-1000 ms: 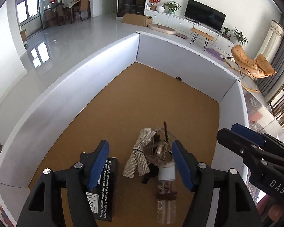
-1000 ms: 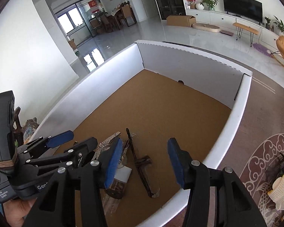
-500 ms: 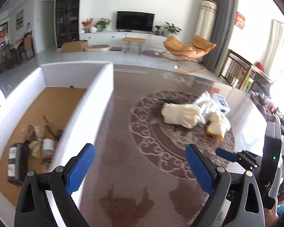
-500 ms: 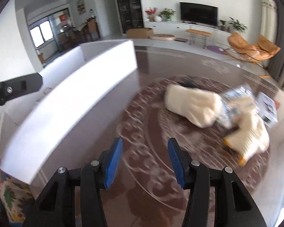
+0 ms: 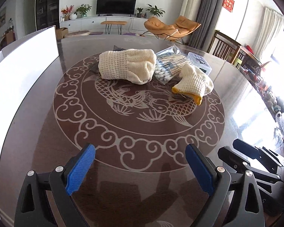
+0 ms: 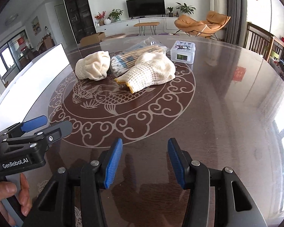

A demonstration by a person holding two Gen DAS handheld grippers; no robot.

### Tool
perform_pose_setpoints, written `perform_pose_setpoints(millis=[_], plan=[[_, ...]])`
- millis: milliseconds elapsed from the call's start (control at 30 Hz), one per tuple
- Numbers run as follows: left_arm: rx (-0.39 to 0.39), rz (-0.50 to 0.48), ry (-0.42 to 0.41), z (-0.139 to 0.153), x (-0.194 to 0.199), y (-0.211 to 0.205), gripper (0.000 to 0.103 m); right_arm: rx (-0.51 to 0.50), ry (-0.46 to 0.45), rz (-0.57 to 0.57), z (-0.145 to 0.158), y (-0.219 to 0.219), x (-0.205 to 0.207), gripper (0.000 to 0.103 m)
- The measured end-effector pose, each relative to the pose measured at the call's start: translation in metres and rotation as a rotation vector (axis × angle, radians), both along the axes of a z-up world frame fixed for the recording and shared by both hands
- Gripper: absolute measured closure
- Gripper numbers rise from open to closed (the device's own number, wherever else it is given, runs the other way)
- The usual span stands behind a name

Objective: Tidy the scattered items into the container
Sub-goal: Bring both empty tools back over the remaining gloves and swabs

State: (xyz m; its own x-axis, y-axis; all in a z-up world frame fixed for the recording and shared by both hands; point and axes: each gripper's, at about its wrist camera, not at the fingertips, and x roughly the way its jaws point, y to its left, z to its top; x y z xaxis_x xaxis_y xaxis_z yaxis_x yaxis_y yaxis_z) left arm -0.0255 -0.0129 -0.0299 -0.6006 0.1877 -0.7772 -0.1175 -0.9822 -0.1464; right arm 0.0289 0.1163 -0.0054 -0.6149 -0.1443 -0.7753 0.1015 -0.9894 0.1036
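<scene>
Much bare table beside container wall

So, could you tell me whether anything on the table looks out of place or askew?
Yes: two cream gloves, a cotton swab packet and a small clear box lie heaped outside the white container.

A dark glass-topped table bore a pale fish-and-cloud pattern. Beyond it stood a television, an orange lounge chair, potted plants — and wooden chairs.
</scene>
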Motion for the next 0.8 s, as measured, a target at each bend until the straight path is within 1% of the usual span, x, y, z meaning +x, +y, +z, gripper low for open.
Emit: perform_pose_setpoints(millis=[133, 300, 400, 500, 633, 733, 800], plan=[[-0.039, -0.017, -0.004, -0.007, -0.005, 0.001, 0.006, 0.013, 0.008, 0.000, -0.008, -0.011, 0.000, 0.051], [-0.004, -0.019, -0.005, -0.010, -0.008, -0.004, 0.006, 0.021, 0.006, 0.001, -0.011, -0.015, -0.002, 0.050], [-0.016, -0.025, -0.006, -0.010, -0.008, -0.004, 0.006, 0.016, 0.004, 0.005, -0.011, -0.015, -0.002, 0.048], [-0.021, -0.026, -0.004, -0.010, -0.008, -0.003, 0.006, 0.039, 0.002, 0.013, -0.012, -0.019, -0.003, 0.045], [0.019, -0.029, 0.002, -0.010, -0.007, -0.008, 0.004, 0.067, -0.001, 0.018, -0.012, -0.024, -0.003, 0.043], [0.033, -0.029, 0.004, -0.010, -0.006, -0.009, 0.004, 0.056, 0.000, 0.018, -0.012, -0.023, -0.003, 0.043], [0.025, -0.030, 0.002, -0.010, -0.007, -0.009, 0.003, 0.039, 0.001, 0.018, -0.012, -0.020, -0.002, 0.043]])
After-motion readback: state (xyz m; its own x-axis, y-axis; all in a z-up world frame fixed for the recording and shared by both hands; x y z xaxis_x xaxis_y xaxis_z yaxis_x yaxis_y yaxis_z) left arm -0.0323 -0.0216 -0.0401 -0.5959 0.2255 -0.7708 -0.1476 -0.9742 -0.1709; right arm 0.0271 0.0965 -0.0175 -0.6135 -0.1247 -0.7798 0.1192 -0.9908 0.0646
